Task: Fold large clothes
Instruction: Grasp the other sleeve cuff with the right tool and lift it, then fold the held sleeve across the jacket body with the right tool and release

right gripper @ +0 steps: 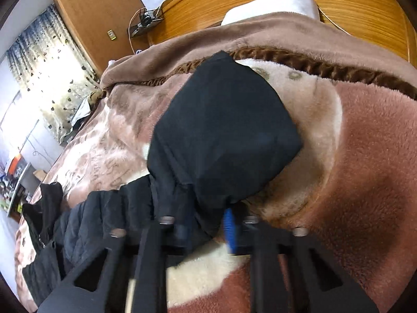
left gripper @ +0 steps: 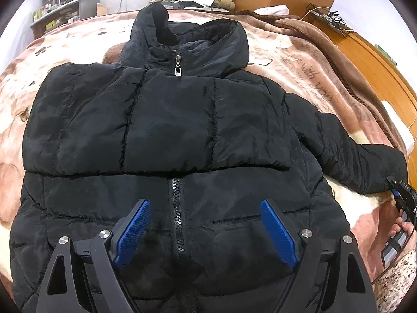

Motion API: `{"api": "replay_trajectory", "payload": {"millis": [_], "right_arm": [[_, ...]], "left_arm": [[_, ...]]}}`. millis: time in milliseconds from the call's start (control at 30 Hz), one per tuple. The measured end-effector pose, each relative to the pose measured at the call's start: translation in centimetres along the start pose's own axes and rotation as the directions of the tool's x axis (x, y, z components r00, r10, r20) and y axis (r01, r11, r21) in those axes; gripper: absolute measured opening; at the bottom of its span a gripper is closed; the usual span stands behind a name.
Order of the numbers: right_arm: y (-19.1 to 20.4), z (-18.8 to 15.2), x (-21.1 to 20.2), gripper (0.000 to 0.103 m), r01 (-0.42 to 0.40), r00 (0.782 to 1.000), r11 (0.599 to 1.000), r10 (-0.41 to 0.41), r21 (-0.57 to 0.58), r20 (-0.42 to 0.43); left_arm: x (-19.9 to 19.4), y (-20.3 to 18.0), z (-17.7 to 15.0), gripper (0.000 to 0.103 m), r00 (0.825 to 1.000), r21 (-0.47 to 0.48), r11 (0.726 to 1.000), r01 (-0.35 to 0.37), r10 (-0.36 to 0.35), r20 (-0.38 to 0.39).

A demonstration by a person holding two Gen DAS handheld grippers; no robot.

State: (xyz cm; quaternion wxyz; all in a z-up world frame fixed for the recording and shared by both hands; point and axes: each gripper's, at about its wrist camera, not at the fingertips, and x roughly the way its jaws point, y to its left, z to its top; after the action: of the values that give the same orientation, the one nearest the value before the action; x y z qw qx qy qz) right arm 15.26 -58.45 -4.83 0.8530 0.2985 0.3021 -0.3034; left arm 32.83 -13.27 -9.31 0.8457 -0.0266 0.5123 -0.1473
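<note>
Left hand-held gripper hangs over the near hem of the black puffer jacket, its blue pads spread wide with nothing between them. The jacket lies face up on the bed's brown plush blanket, hood at the far end, one sleeve folded across the chest. Only the right wrist view shows the other sleeve's cuff close up, pinched in the nearly closed right hand-held gripper; the left view shows that gripper small at the right edge. A wooden headboard stands behind. Script on the blanket partly reads "with you".
</note>
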Motion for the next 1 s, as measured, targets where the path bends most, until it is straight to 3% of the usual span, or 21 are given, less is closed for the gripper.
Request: {"api": "replay_trajectory", "payload": {"millis": [167, 400, 667, 1000], "right_arm": [[3.0, 0.3, -2.2, 0.008, -0.05, 0.998, 0.995, 0.053, -0.082, 0.038], [8.4, 0.6, -5.2, 0.008, -0.2, 0.977, 0.967, 0.209, -0.159, 0.042], [17.2, -1.3, -6.6, 0.008, -0.386, 0.918, 0.861, 0.393, -0.332, -0.047], [26.4, -9.5, -4.4, 0.008, -0.482, 0.875, 0.718, 0.421, -0.501, -0.238]], "left_arm": [[-0.9, 1.1, 0.2, 0.086, 1.0, -0.022, 1.0, 0.0, 0.0, 0.018], [-2.5, 3.1, 0.4, 0.086, 0.999, -0.063, 0.997, 0.032, -0.029, 0.046], [-3.8, 6.4, 0.7, 0.086, 0.997, -0.122, 0.992, 0.017, -0.008, 0.071], [-4.9, 11.4, 1.3, 0.086, 0.995, -0.193, 0.981, 0.031, -0.012, 0.097]]}}
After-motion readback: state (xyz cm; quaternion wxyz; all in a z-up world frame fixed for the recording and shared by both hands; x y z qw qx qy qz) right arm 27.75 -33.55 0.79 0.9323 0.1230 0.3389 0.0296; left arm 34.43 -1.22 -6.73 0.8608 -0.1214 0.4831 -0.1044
